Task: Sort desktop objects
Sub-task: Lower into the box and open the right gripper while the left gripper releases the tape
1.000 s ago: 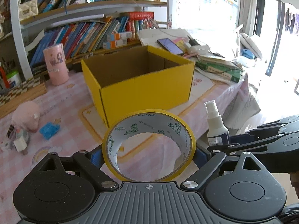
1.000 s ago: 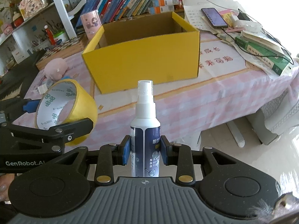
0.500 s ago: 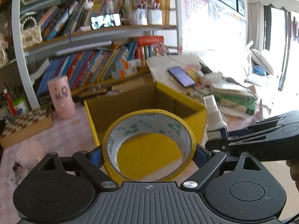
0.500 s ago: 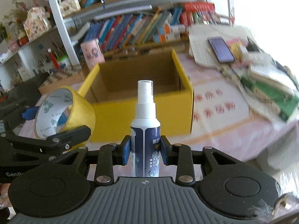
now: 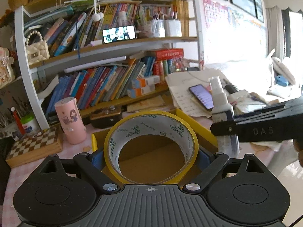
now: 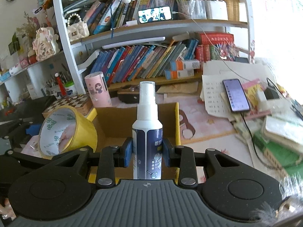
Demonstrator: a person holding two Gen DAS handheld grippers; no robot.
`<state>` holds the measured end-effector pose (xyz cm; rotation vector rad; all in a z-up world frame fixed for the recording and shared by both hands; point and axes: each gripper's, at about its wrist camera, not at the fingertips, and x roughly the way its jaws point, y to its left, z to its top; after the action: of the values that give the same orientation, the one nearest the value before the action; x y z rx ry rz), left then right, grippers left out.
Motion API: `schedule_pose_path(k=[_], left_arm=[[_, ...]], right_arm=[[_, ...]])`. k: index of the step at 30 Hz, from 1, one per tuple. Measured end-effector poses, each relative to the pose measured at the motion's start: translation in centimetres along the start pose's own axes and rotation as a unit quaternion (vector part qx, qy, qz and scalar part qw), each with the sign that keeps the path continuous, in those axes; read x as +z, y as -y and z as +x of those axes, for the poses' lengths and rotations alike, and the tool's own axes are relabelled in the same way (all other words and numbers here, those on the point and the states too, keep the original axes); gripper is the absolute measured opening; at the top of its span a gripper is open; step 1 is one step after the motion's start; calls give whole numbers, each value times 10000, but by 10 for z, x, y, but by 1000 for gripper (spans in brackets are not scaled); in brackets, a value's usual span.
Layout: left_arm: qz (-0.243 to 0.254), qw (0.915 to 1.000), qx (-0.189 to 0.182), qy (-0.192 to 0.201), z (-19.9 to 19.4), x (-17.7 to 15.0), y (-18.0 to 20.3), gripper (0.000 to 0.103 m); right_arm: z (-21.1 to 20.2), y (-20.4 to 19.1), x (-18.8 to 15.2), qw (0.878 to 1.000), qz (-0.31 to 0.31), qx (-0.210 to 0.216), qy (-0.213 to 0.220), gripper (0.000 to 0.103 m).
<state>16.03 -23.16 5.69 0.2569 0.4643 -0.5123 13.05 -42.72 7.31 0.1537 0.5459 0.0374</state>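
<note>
My left gripper [image 5: 151,156] is shut on a yellow tape roll [image 5: 151,124], held upright over the open yellow cardboard box [image 5: 197,122]; the box's brown inside shows through the roll. My right gripper [image 6: 146,152] is shut on a white and dark blue spray bottle [image 6: 147,130], held upright above the same box [image 6: 177,124]. In the left wrist view the bottle [image 5: 220,102] and the right gripper sit to the right. In the right wrist view the tape roll [image 6: 64,130] and the left gripper sit to the left.
A pink cylinder [image 5: 69,120] and a checkered wooden board [image 5: 34,145] stand left of the box. Bookshelves [image 5: 113,87] run behind it. A phone [image 6: 235,95], papers and stacked books [image 6: 280,132] lie to the right on the pink checked tablecloth.
Both grippers have risen and moved forward with their objects, from in front of the box to over its open top. The box now shows low and close in both views.
</note>
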Motion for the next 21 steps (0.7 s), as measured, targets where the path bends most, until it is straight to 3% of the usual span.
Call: schedule_pose_path(k=[9, 15, 21], left_arm=[[140, 9982, 268, -522, 52, -3, 5, 92], [-156, 9948, 227, -984, 78, -9, 0, 92], [-146, 9889, 59, -1474, 97, -14, 2, 93]], right_arm=[[61, 19, 20, 9988, -442, -18, -209, 30], [101, 20, 23, 9928, -930, 156, -743, 30], [137, 10, 22, 9781, -1565, 395, -1313, 30]])
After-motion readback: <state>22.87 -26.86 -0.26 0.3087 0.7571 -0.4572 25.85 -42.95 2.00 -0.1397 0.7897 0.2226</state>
